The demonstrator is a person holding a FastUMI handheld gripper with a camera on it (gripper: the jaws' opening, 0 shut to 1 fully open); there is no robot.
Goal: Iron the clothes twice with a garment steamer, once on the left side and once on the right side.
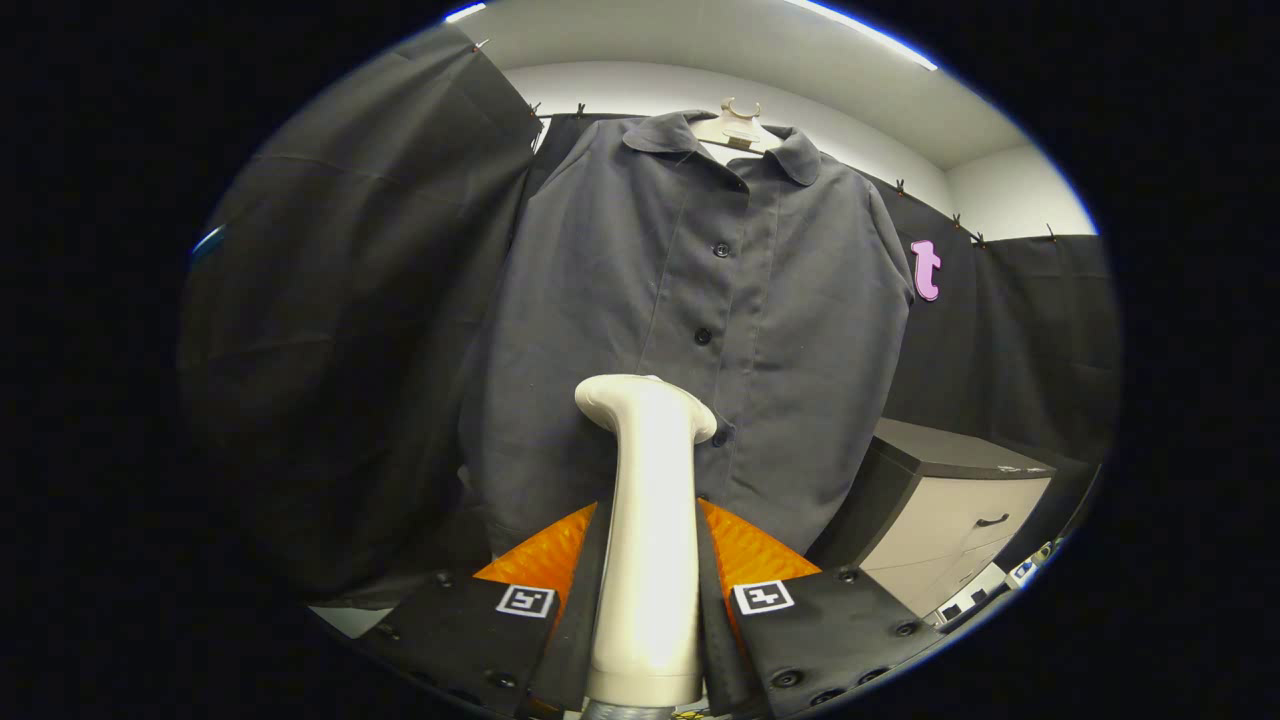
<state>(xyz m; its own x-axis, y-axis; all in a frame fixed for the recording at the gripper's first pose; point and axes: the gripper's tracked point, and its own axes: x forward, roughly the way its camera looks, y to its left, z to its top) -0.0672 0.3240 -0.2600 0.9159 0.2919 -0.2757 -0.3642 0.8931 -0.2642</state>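
The hand-held gripper (pixel 648 560) holds a cream-white garment steamer (pixel 648 520) upright between its two fingers (pixel 745 550), which press against either side of the steamer's handle. The handle rises straight up from between them and ends in a wider, flattened head turned toward the clothing ahead.

The landmark is a dark grey button-up shirt (pixel 690 320) hanging front-on from a pale hanger (pixel 738 125) whose hook shows just above the collar. The shirt is buttoned, with a row of dark buttons (pixel 721 250) running down its placket. The steamer's head sits in front of the lower middle of the shirt, just to the left of that placket, with one button peeking out beside the head's right edge. Whether the head actually touches the fabric cannot be told from this angle.

Behind the shirt and to both sides hangs the black cloth wall (pixel 340 330) of the booth, clipped along its top edge. Above the shirt are a white wall and ceiling with a light strip (pixel 870 35). To the lower right of the shirt, near its hem, stands a small cabinet (pixel 960 510) with a dark top and light drawer fronts, a dark handle showing on one drawer. Some small items lie low beside the cabinet, too small to identify.
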